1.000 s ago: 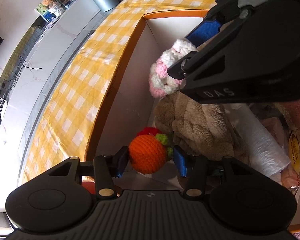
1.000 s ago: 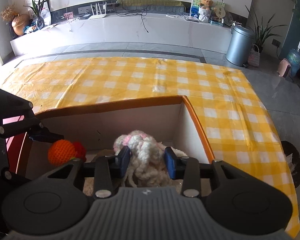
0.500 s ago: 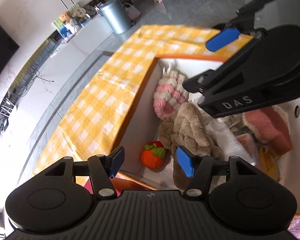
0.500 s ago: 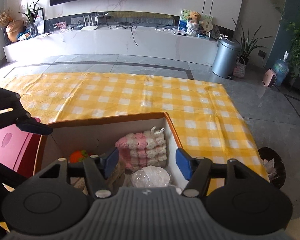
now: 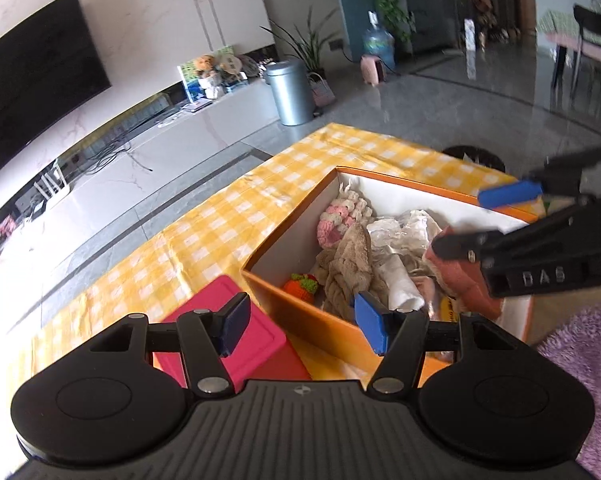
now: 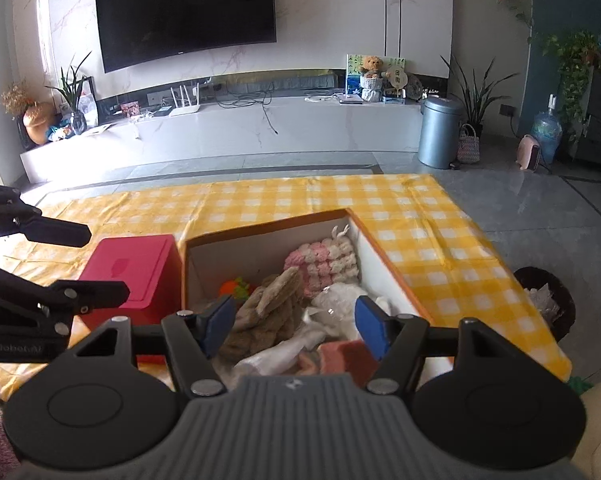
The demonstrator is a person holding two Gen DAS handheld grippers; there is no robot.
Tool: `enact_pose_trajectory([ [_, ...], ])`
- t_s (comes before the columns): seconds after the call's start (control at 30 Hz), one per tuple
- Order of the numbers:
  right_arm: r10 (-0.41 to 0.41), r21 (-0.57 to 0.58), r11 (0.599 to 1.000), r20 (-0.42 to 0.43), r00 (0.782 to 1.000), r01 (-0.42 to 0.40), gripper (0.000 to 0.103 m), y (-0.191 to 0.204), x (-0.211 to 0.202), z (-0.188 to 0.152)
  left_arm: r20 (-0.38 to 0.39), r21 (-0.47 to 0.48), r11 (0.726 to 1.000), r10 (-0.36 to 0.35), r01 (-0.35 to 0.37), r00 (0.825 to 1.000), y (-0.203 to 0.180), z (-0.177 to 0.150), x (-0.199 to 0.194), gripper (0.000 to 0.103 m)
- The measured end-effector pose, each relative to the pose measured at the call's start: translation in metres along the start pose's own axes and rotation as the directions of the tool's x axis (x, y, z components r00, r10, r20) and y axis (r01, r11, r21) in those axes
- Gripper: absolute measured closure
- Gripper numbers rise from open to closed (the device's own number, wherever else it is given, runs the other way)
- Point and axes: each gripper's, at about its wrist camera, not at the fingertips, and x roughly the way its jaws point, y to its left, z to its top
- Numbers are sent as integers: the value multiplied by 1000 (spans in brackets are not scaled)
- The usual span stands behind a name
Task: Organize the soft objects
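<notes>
Both the left gripper (image 5: pixel 300 330) and right gripper (image 6: pixel 294 326) gape empty, jaws having just opened. Below, mid-frame, the orange box (image 6: pixel 396 280) holds the soft things: a brown plush (image 6: pixel 268 308) lying lengthwise toward the pink-white crochet piece (image 6: pixel 320 266), and a crochet orange (image 5: pixel 300 286).

We see the box (image 6: pixel 392 276) standing on the tabletop (image 6: pixel 420 216) near its front edge. Inside it the crochet piece (image 6: pixel 324 264) lies at the far corner, the plush cloth (image 6: pixel 268 312) before it. A closed case (image 6: pixel 136 268) stands just left of the box.
</notes>
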Motion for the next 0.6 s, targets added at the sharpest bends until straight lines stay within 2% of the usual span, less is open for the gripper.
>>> enact_pose_trajectory([
  [0.03, 23, 12, 1000, -13, 1000, -23, 38, 4, -2, -7, -2, -18, 1000, 1, -1, 1000, 1, -6, -4, 32],
  [0.1, 61, 20, 998, -51, 997, -60, 48, 16, -3, -20, -11, -68, 997, 18, -18, 1000, 4, -20, -12, 32],
  [0.2, 89, 10, 996, -120, 989, -89, 52, 34, 6, -39, -29, -172, 985, 14, -19, 999, 11, -40, -17, 32],
  [0.3, 88, 6, 996, -184, 979, -89, 52, 46, 17, -55, -38, -303, 953, 6, -17, 999, 23, -67, -25, 32],
  [0.43, 42, -23, 999, -231, 972, -49, 56, 55, 33, -65, -79, -441, 897, 10, -44, 997, 36, -100, -29, 34],
  [0.47, 37, -25, 999, -240, 970, -44, 62, 56, 37, -66, -90, -460, 887, 4, -46, 996, 39, -106, -30, 35],
  [0.5, 31, -25, 999, -253, 967, -39, 78, 56, 41, -68, -98, -473, 880, -1, -46, 995, 41, -110, -30, 36],
  [0.53, 37, -20, 999, -265, 963, -43, 89, 57, 45, -68, -100, -482, 875, -3, -45, 995, 43, -112, -30, 36],
  [0.57, 26, -21, 999, -264, 964, -32, 95, 58, 46, -68, -98, -488, 872, -6, -43, 995, 46, -113, -32, 36],
  [0.6, 24, -25, 999, -255, 967, -31, 96, 59, 47, -68, -94, -492, 869, -9, -39, 995, 48, -113, -33, 36],
])
